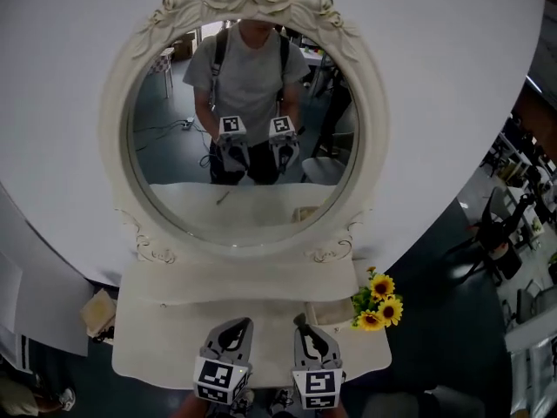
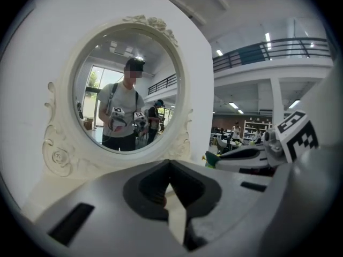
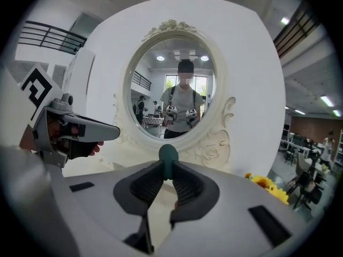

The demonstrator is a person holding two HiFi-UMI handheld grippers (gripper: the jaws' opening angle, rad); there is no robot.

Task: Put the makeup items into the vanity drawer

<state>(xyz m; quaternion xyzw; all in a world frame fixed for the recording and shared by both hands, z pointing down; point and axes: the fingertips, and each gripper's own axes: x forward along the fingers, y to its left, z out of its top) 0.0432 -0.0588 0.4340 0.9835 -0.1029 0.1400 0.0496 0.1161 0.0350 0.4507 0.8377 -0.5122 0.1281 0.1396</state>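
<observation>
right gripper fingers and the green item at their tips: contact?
Touching. Right gripper view: the fingers of the right gripper pinch the green item from both sides, no gap, its rounded top poking out above them.

A dark green, egg-shaped makeup sponge (image 3: 168, 155) stands upright at the frame's centre, its lower end pinched by the jaws of the right tool (image 3: 168, 171)

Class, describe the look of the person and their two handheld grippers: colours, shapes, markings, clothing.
The left gripper and right gripper have light grey bodies tapering to two jaws lined with black ribbed pads. Each carries a white cube printed with black square markers. No cables show. In the mirror: grey T-shirt, dark shoulder straps.
</observation>
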